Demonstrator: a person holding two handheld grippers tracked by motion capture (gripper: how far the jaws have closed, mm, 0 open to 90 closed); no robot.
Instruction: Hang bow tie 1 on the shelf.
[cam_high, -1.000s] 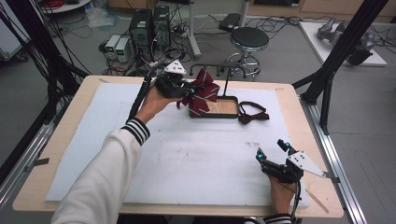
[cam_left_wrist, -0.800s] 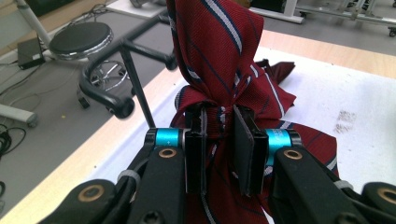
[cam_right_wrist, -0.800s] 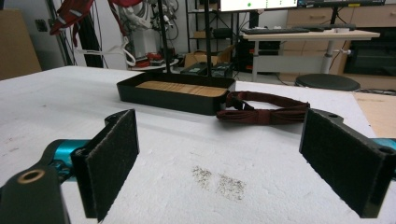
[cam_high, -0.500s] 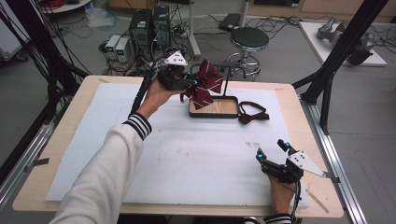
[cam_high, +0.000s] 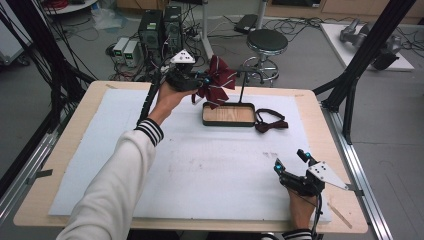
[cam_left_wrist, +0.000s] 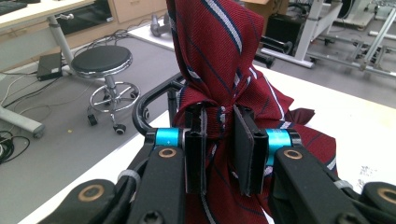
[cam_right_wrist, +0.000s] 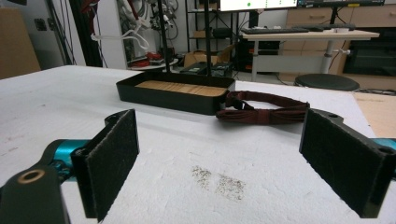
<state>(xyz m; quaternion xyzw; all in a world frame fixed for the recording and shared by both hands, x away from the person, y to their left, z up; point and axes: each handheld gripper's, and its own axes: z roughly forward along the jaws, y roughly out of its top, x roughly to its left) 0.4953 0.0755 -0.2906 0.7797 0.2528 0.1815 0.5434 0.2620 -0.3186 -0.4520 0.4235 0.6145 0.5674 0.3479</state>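
A grey floor (cam_high: 300, 65) lies beyond the table (cam_high: 70, 150). On it stand a round black stool (cam_high: 267, 41) with a chrome base, computer towers (cam_high: 160, 27) amid tangled cables, and black frame struts (cam_high: 360, 60). Desks with a monitor (cam_right_wrist: 257, 4) line the far side.

Tie (cam_left_wrist: 219, 51) dk red (white/navy stripes); tray (cam_high: 228, 121) blk.

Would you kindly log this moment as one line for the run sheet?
left tool: shut on striped tie, lifted above tray | right tool: open, idle | bow tie: beside tray
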